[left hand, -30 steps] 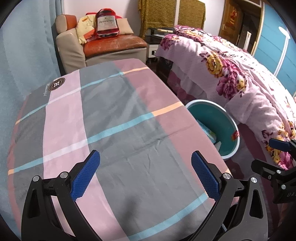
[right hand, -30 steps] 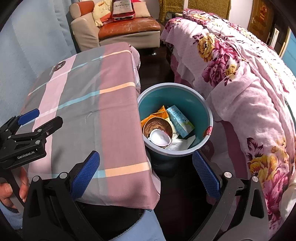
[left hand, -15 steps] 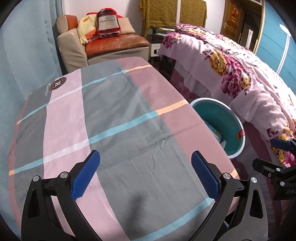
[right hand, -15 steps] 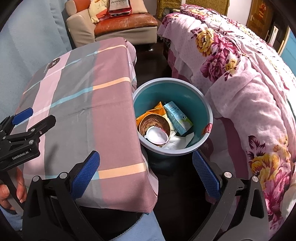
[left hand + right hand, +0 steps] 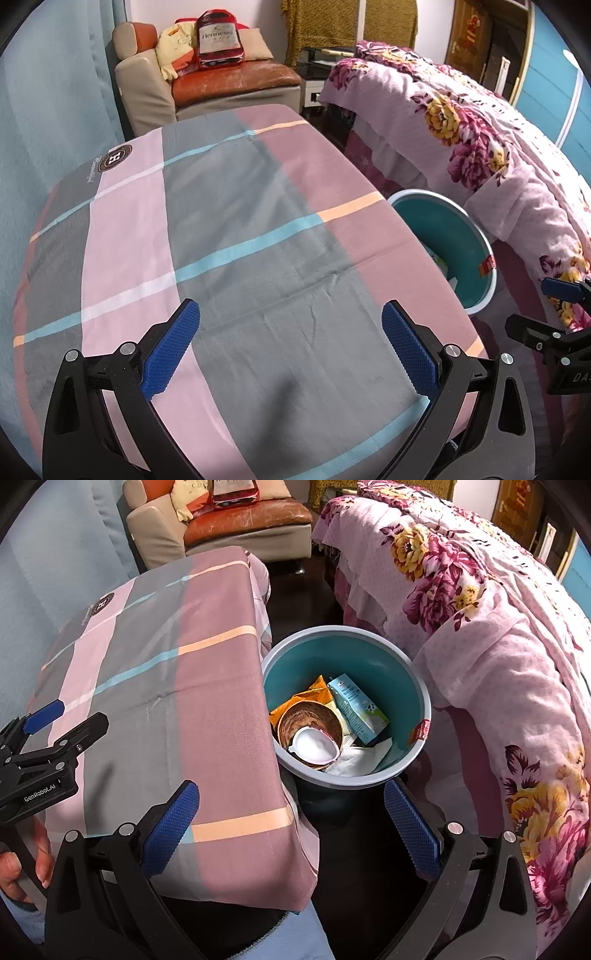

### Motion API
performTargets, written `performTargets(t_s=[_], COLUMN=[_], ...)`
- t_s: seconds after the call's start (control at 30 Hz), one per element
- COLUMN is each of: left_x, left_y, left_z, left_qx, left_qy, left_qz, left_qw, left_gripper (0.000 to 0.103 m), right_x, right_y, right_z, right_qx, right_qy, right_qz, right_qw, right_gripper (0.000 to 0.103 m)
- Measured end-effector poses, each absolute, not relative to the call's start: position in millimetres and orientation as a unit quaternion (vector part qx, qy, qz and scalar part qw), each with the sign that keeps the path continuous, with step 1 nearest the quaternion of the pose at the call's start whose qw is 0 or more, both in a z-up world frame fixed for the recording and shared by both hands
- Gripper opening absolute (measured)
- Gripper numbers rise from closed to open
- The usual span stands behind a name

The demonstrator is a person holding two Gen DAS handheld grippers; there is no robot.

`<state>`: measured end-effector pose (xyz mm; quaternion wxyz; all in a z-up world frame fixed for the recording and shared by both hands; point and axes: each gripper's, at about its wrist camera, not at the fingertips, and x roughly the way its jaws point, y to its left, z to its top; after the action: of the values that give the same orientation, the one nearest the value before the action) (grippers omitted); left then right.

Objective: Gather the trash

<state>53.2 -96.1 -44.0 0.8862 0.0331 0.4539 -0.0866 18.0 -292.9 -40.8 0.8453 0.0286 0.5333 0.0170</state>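
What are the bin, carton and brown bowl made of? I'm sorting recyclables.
Bin: likely plastic, a smooth teal wall with a grey moulded rim.
Carton: looks like coated paperboard, printed with folded edges.
Bowl: probably paper or thin plastic, with a streaky brown inside; the material cannot be told for sure.

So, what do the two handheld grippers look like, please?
Both grippers, left gripper and right gripper, have black skeletal frames with silver screws and blue textured pads. The left one carries white "GenRobot.AI" lettering. A light blue garment shows below.
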Motion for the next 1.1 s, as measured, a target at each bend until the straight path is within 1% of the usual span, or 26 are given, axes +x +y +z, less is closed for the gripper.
performTargets(t_s=[1.1], left_x=[58.1], left_y=[-94.3], left_z=[-47.5], left_qx=[0.029], left_qy=[0.456], left_qz=[-0.084], left_qw=[0.885], left_gripper=[0.099], right_x=[25.0], right_y=[-290.1], right_z=[-38.1], right_qx=[0.016], right_qy=[0.535], right_qz=[0.012], right_qw=[0.844], right_gripper=[0.096])
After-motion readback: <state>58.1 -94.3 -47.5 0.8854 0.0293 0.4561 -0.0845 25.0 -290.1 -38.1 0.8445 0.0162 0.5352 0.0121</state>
